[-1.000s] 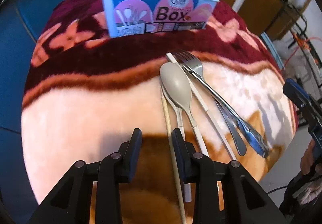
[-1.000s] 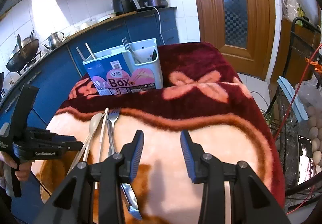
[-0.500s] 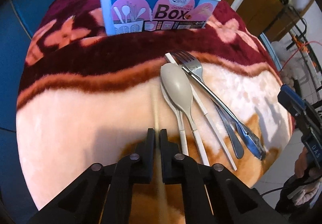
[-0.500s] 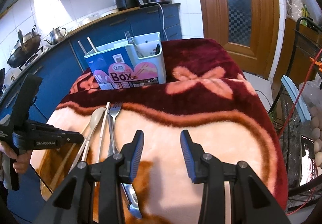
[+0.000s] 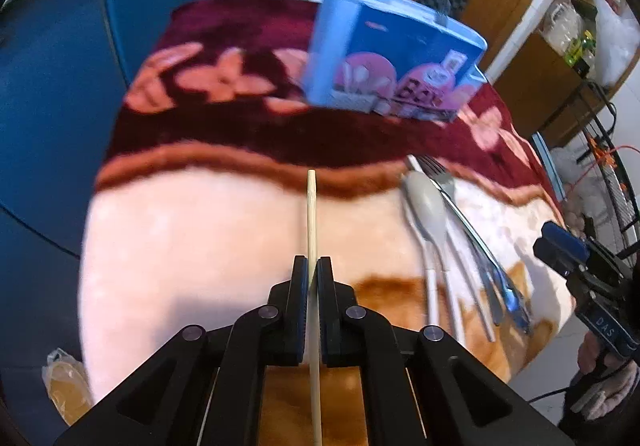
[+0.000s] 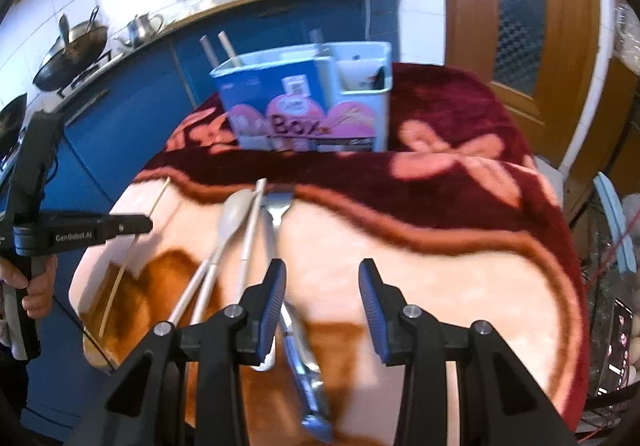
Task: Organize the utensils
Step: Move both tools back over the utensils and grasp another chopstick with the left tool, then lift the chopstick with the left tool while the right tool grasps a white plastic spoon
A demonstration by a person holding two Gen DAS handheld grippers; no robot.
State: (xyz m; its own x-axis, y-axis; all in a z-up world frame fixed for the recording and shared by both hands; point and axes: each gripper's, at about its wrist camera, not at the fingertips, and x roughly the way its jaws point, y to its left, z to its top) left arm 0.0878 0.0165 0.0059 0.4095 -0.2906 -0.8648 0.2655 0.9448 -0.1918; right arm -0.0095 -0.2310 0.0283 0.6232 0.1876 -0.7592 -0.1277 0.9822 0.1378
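Observation:
My left gripper (image 5: 312,270) is shut on a thin wooden chopstick (image 5: 311,213) and holds it lifted off the blanket, left of the other utensils. It also shows in the right wrist view (image 6: 136,224), with the chopstick (image 6: 120,274) slanting through it. A beige spoon (image 5: 426,201), a pale chopstick (image 6: 252,221), a metal fork (image 6: 278,205) and more cutlery lie side by side on the blanket. The blue utensil box (image 5: 392,69) stands at the far side (image 6: 304,101). My right gripper (image 6: 322,294) is open and empty above the cutlery handles.
The table carries a maroon and cream flowered blanket (image 5: 200,230). Blue cabinets (image 5: 48,85) lie to the left, a wooden door (image 6: 520,5) behind. Two chopsticks (image 6: 218,47) and a fork stand in the box. A metal rack (image 6: 608,266) is at the right.
My left gripper closed on the wooden chopstick, lifted it and moved it left, away from the spoon. My right gripper moved left and nearer, over the cutlery, still open.

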